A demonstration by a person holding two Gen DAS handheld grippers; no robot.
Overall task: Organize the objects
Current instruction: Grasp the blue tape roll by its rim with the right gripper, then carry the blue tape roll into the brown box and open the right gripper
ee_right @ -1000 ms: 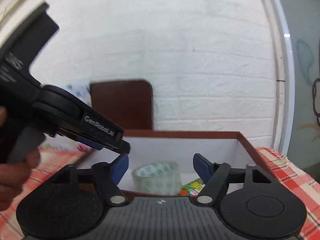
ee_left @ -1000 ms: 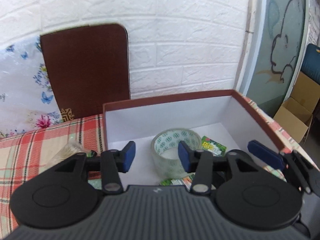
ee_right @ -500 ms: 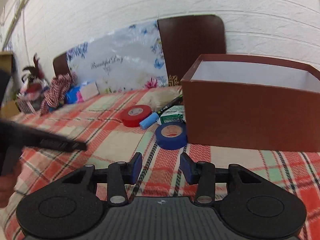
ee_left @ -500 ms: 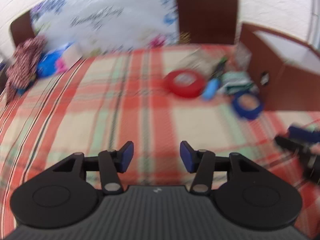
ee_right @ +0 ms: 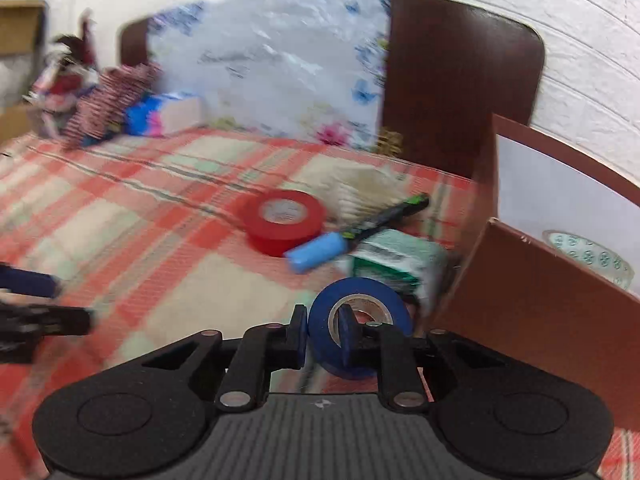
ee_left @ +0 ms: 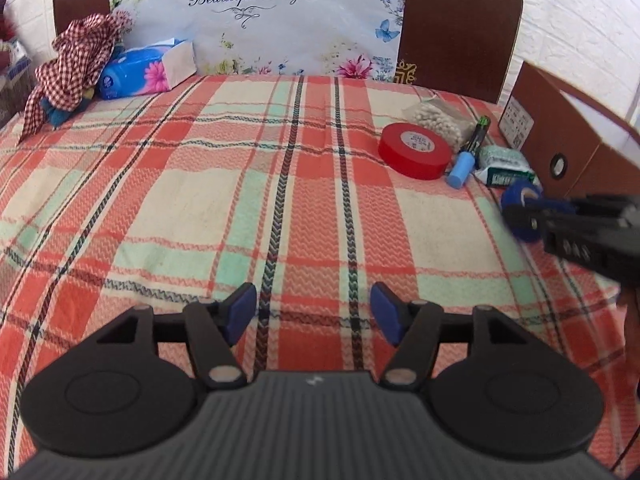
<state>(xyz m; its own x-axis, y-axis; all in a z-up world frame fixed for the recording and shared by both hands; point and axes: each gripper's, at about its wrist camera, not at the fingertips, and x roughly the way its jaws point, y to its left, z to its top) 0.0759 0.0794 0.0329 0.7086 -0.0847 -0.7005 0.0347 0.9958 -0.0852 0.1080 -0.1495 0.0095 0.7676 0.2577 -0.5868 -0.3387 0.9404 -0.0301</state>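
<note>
My right gripper (ee_right: 325, 330) is shut on the wall of a blue tape roll (ee_right: 384, 308), one finger outside it and one in its hole, beside the brown box (ee_right: 532, 312). The roll also shows in the left wrist view (ee_left: 520, 196) with the right gripper (ee_left: 560, 220) on it. A red tape roll (ee_left: 414, 150), a blue cylinder (ee_left: 462, 168), a black marker (ee_left: 478, 132), a green packet (ee_left: 504, 164) and a bag of white beads (ee_left: 436, 118) lie by the box (ee_left: 560, 148). A clear patterned tape roll (ee_right: 588, 256) lies inside the box. My left gripper (ee_left: 313, 312) is open and empty above the cloth.
A red plaid cloth (ee_left: 200, 200) covers the table. At the back left lie a blue tissue pack (ee_left: 148, 70) and a checked rag (ee_left: 76, 60). A flowered sheet (ee_left: 260, 20) and brown chair backs (ee_left: 460, 28) stand against the white brick wall.
Both grippers swung away from the box to the table. My right gripper went down to the blue tape roll and shut on it. My left gripper stayed open.
</note>
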